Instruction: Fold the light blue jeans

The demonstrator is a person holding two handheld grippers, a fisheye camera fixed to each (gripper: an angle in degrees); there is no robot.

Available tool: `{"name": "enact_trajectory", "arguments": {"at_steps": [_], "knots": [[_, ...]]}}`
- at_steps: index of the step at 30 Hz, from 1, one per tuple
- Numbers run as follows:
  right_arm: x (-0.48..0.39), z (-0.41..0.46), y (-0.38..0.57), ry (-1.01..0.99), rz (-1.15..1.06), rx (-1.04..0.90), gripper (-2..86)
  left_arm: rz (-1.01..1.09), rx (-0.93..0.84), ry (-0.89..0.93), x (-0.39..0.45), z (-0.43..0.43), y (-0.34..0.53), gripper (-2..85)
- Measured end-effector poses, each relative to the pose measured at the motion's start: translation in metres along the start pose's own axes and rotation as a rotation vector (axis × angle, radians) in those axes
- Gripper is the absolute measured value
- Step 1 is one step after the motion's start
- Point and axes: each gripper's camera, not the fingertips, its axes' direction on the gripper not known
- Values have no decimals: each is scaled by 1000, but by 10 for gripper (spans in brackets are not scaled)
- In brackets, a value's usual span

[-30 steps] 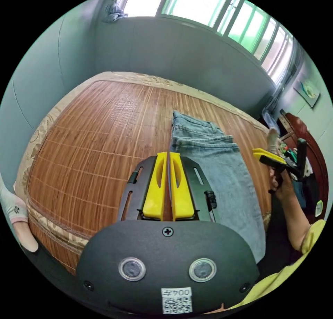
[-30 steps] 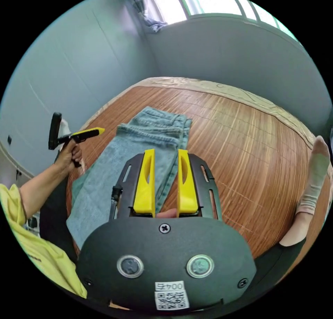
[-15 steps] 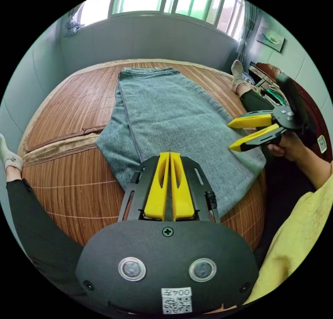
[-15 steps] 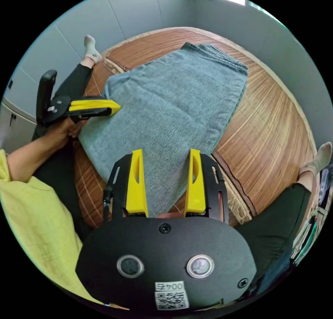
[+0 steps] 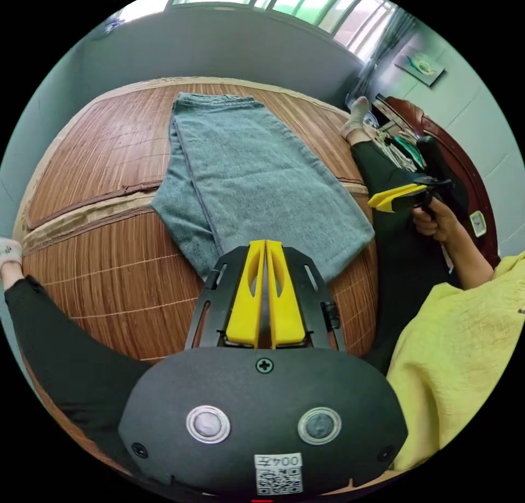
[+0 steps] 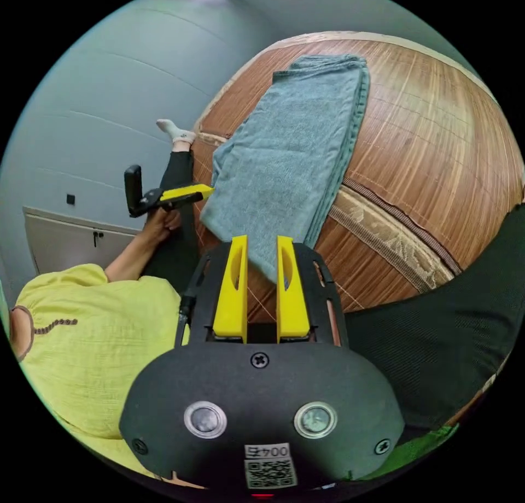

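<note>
Jeans (image 5: 257, 180), light blue, lay flat and folded lengthwise on the woven mat (image 5: 104, 142) of the bed, waistband end away from you, hem end nearest. Your left gripper (image 5: 264, 246) hovered above the near hem, clear of the cloth, its yellow jaws pressed together with nothing between them. Your right gripper (image 6: 261, 246) hung over the same end of the jeans (image 6: 290, 147), jaws a narrow gap apart and empty. In the left gripper view your right gripper (image 5: 383, 201) sat off the jeans' side edge, held beside your dark trouser leg (image 5: 394, 208).
</note>
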Motion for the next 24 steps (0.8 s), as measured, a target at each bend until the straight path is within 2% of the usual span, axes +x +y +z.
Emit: {"name": "enact_trajectory", "arguments": {"at_steps": [3,5,8,10,15,17,20,24], "knots": [[-22,32,-3,82,-42,-107,82,103,-133,27,16,-2,-10,2],[-35,60,-7,254,-56,-223,55,175,-270,-1,28,4,-15,2],[-56,82,-9,443,-90,-282,26,247,-403,-43,43,17,-12,2],[-66,89,-7,484,-102,-287,24,290,-478,-96,54,33,-7,2],[-79,85,5,437,-110,-242,49,323,-464,-113,72,32,-8,6],[-86,74,16,337,-115,-179,62,356,-316,-109,89,5,-5,12],[-100,61,30,264,-159,-75,79,457,-192,-109,129,-12,1,37],[-125,57,44,279,-220,23,100,637,-229,-244,181,18,15,93]]}}
